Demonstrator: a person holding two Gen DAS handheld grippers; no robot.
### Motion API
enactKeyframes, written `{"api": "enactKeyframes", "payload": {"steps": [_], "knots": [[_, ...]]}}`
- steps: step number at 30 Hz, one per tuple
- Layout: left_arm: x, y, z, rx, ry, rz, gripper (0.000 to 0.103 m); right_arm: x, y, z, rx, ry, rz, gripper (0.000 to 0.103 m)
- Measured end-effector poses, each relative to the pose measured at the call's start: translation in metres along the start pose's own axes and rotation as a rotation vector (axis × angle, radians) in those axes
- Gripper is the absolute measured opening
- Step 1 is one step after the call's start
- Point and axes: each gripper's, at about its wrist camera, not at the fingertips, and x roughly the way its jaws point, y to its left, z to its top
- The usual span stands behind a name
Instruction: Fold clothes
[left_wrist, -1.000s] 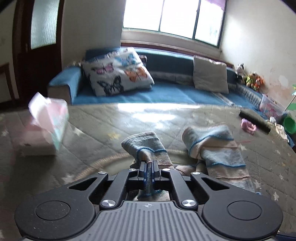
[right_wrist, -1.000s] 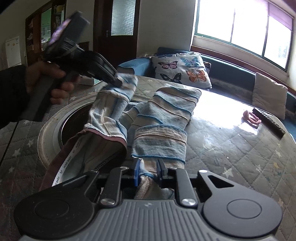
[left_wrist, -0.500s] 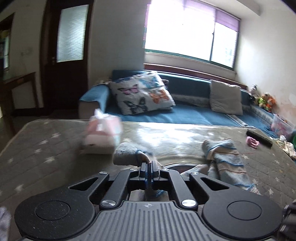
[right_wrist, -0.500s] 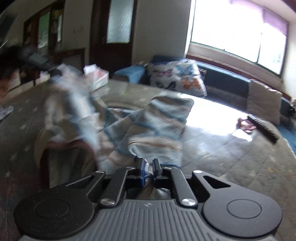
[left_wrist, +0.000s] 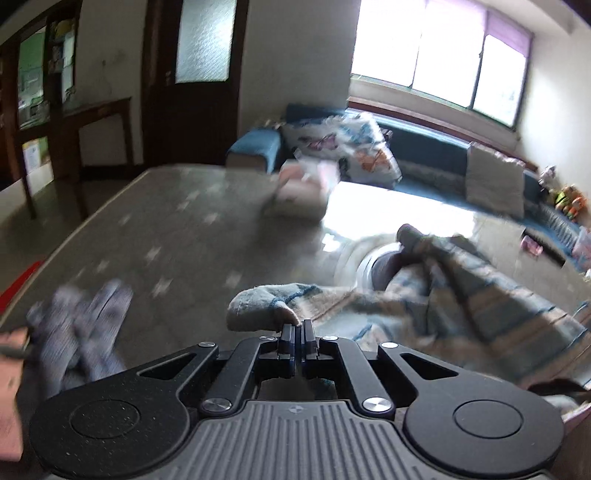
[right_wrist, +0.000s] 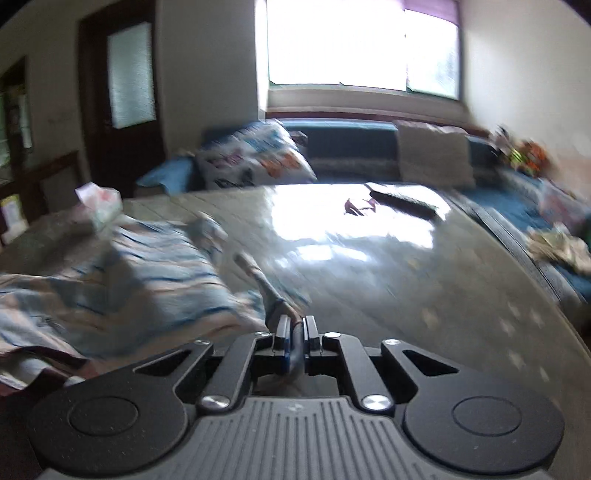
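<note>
A blue and beige striped garment lies stretched across the star-patterned table. In the left wrist view my left gripper is shut on one end, whose rounded cuff bulges just past the fingers. In the right wrist view the garment spreads to the left. My right gripper is at its right edge, jaws closing tight on a thin fold of the cloth. Both views are blurred.
A pink tissue box stands at the far side of the table, and a crumpled grey-blue cloth lies near left. A dark remote and a small pink item lie far right. Behind is a blue sofa with cushions.
My left gripper has swung left with its end of the garment and my right gripper has gone right with the other, closing fully on it. The cloth is now drawn out between them.
</note>
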Motion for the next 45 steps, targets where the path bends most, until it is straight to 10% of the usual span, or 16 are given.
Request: {"api": "enactKeyframes", "payload": {"steps": [7,19,34,45], "knots": [[-0.016,0.006,-0.031,0.045,0.097,0.000,0.007,-0.014,-0.016,-0.014,-0.042,0.050,-0.030,0.005],[-0.035,0.022,-0.018,0.080,0.043,0.063,0.015,0.034,0.040,0.045,-0.174,0.050,0.183,0.010],[0.060,-0.044,0.035,0.136,0.060,-0.084,0.015,0.169,0.078,0.105,-0.133,0.110,0.284,0.041],[0.132,-0.088,0.065,0.185,0.099,-0.169,0.015,0.258,0.096,0.118,-0.063,0.168,0.316,0.029]]}}
